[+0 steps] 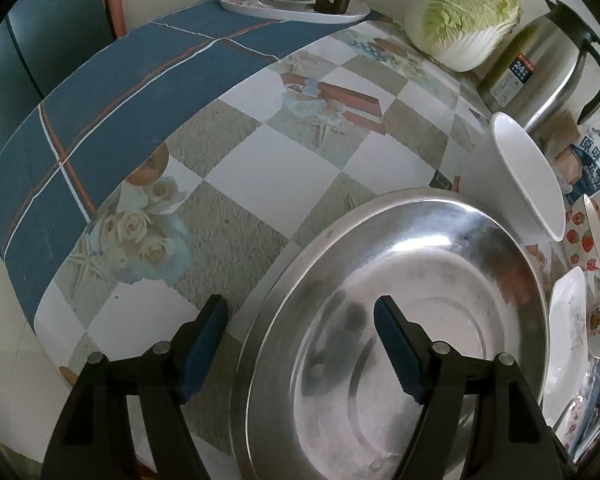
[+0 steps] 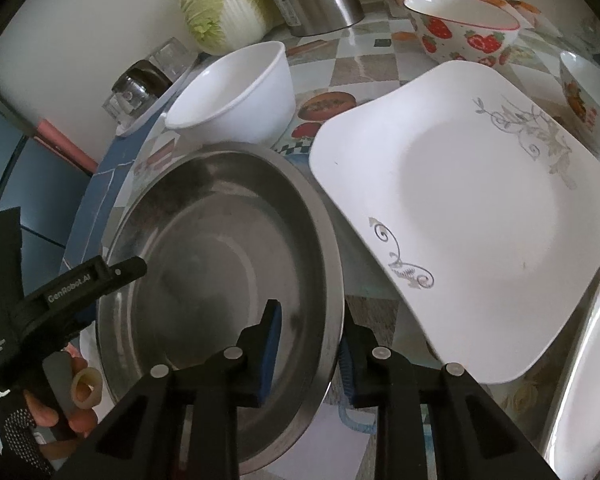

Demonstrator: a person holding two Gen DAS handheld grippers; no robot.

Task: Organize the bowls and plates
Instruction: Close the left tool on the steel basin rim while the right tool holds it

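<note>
A large steel basin (image 1: pixel 400 280) (image 2: pixel 204 240) stands on the checked tablecloth. My left gripper (image 1: pixel 300 302) is open astride its rim, one finger outside over the cloth and one inside, with neither pad touching. On the opposite side my right gripper (image 2: pixel 311 310) is narrow and shut on the basin's rim, its inner pad on the wall and its outer pad tucked under the flange. A plain white bowl (image 2: pixel 236 92) (image 1: pixel 528 184) sits behind the basin. A square white plate (image 2: pixel 472 216) with a grey scroll pattern leans beside it. A strawberry bowl (image 2: pixel 460 28) stands further back.
A cabbage (image 1: pixel 464 12), a steel thermos jug (image 1: pixel 540 68) and a tray (image 1: pixel 352 16) with a glass pot line the back wall. Another patterned bowl (image 2: pixel 584 92) and a white plate (image 2: pixel 592 380) lie at the right. A blue cloth (image 1: pixel 100 120) covers the left table edge. A gloved hand (image 2: pixel 48 412) holds the left tool.
</note>
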